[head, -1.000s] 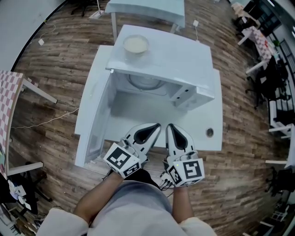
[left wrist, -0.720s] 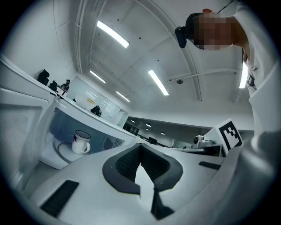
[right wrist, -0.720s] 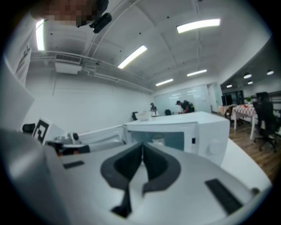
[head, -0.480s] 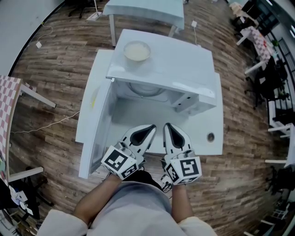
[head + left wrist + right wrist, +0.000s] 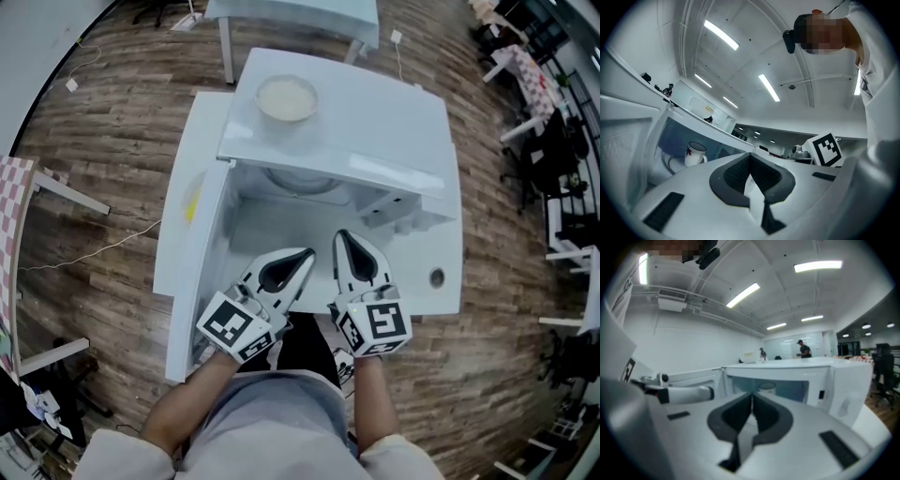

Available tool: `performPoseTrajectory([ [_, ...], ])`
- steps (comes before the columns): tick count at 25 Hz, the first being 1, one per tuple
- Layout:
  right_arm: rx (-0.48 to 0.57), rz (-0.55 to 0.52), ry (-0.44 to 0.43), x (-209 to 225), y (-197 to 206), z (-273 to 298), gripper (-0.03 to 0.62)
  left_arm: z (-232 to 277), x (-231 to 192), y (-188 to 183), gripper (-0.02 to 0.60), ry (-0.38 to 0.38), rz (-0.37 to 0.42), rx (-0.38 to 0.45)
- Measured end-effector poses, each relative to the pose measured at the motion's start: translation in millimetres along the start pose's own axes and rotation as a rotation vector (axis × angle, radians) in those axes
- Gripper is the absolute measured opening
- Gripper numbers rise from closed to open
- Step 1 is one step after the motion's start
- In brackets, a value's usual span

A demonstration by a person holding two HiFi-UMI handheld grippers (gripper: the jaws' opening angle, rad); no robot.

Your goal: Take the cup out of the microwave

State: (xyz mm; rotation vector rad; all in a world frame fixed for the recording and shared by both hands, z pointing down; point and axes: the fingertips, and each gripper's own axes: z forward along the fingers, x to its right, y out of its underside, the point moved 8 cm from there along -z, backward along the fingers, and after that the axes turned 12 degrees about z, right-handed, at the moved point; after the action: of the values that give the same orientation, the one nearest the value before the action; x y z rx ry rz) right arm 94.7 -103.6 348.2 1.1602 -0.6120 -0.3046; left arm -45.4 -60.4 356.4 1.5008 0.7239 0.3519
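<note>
1. The wooden floor (image 5: 103,159) spreads under and around both tools.
2. The white table (image 5: 420,286) lies beneath the two grippers and runs on ahead of them. It carries the microwave.
3. The microwave (image 5: 366,122) stands straight ahead of both grippers, its cavity facing their tips.
4. The microwave door (image 5: 192,267) is swung open and stands just to the left of the left gripper, alongside it.
5. The left gripper (image 5: 305,253) points level at the cavity from just outside the opening. Its jaws are pressed together with nothing between them, as its own view shows (image 5: 750,155).
6. The right gripper (image 5: 341,236) sits just beside the left one, close but apart, its tip slightly further forward. Its jaws are also drawn together on nothing (image 5: 752,394).
7. A bowl (image 5: 287,97) rests on the microwave's roof, beyond and above both tips.
8. The cup (image 5: 695,154), white with a small red mark and a dark rim, stands upright inside the cavity. It is ahead and left of the left gripper's tip, and just above the right gripper's closed tips in the right gripper view (image 5: 767,389). Neither tool touches it.
</note>
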Motion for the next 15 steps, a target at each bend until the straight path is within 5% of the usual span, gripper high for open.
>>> performPoseTrajectory([
  [15, 0.005, 0.011, 0.006, 43.8, 33.4, 72.9, 0.023, 12.2, -26.0, 20.2, 0.014, -0.069, 0.017, 0.007],
])
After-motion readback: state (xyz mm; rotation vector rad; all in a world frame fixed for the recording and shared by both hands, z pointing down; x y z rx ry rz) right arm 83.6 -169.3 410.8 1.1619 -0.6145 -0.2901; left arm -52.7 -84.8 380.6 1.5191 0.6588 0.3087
